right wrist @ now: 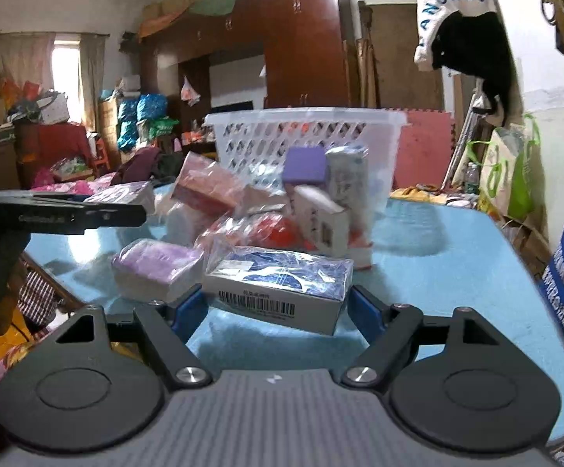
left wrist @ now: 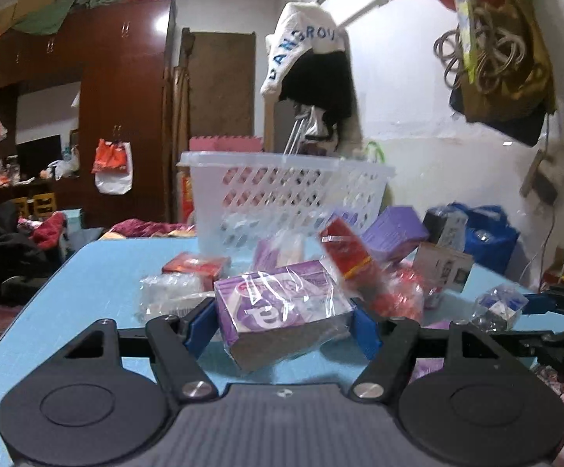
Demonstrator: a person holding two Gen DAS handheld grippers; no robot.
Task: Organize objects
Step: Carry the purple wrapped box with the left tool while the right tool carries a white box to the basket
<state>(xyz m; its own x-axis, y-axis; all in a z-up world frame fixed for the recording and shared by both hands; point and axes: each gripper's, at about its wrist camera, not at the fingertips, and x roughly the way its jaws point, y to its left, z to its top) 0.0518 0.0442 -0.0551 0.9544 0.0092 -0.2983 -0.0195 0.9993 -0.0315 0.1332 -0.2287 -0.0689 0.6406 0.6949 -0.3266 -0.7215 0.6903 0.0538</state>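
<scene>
- The left gripper [left wrist: 285,321] holds a purple box [left wrist: 282,305] wrapped in clear film. Its blue fingers [left wrist: 199,321] press on the two short ends, so the box's long axis runs crosswise from finger to finger. The box looks tilted and clear of the blue table [left wrist: 99,284].
- The right gripper [right wrist: 276,309] holds a blue-and-white box [right wrist: 278,286], also film-wrapped and gripped end to end. Its long axis again lies across the fingers, and the near edge dips slightly.
- The white slotted basket [left wrist: 282,186] stands straight ahead of both pairs of fingers, beyond the pile of wrapped packets [left wrist: 363,257]. In the right wrist view the same basket [right wrist: 305,136] sits dead ahead, behind the heap.
- Judging by the task, both boxes are probably bound for the basket. Each would have to travel forward over the pile and up over the rim. Neither hand looks clearly nearer.
- Writing: the blue-and-white box shows a barcode [right wrist: 256,305] on its near side, with digits too small to read. The purple box bears a large white logo that I cannot make out.
- The white cloth [left wrist: 301,50] hanging on the wall carries blue letters reading roughly "ANGROU".
</scene>
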